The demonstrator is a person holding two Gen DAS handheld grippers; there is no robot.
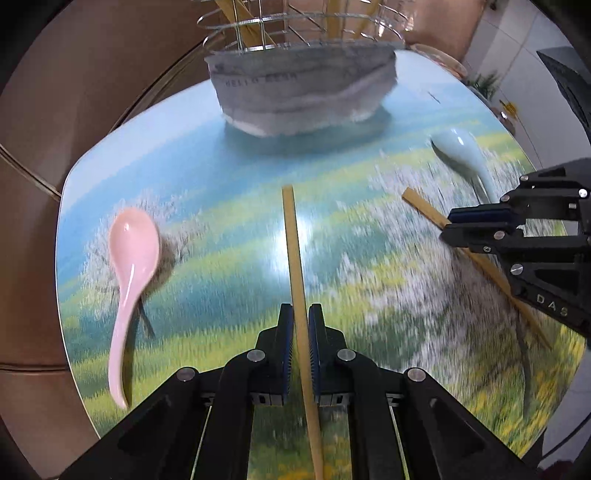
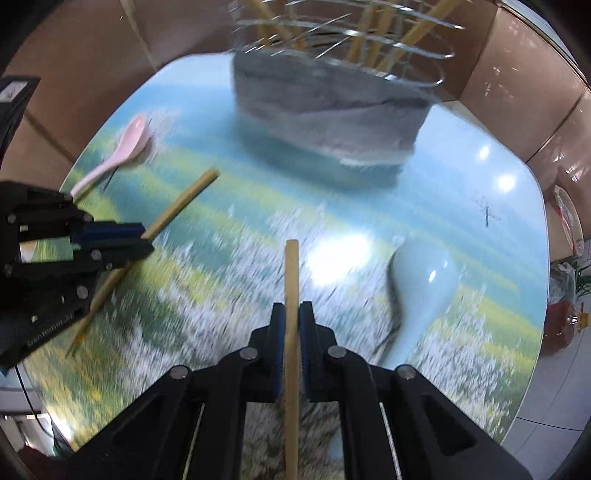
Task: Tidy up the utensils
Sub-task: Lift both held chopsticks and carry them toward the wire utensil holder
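Note:
My left gripper (image 1: 301, 314) is shut on a wooden chopstick (image 1: 293, 243) that points forward above the table. My right gripper (image 2: 291, 312) is shut on a second wooden chopstick (image 2: 291, 273). Each gripper shows in the other's view: the right gripper (image 1: 480, 225) with its chopstick (image 1: 424, 208), the left gripper (image 2: 122, 236) with its chopstick (image 2: 184, 199). A pink spoon (image 1: 131, 258) lies on the table at left, and also shows in the right wrist view (image 2: 122, 149). A pale blue spoon (image 1: 461, 155) lies at right, close to my right gripper (image 2: 421, 295).
A wire utensil rack (image 1: 295, 26) holding several chopsticks stands on a folded grey towel (image 1: 303, 92) at the far side of the landscape-printed table (image 1: 221, 177). The rack (image 2: 343, 33) and towel (image 2: 332, 110) also show in the right wrist view. Brown walls surround the table.

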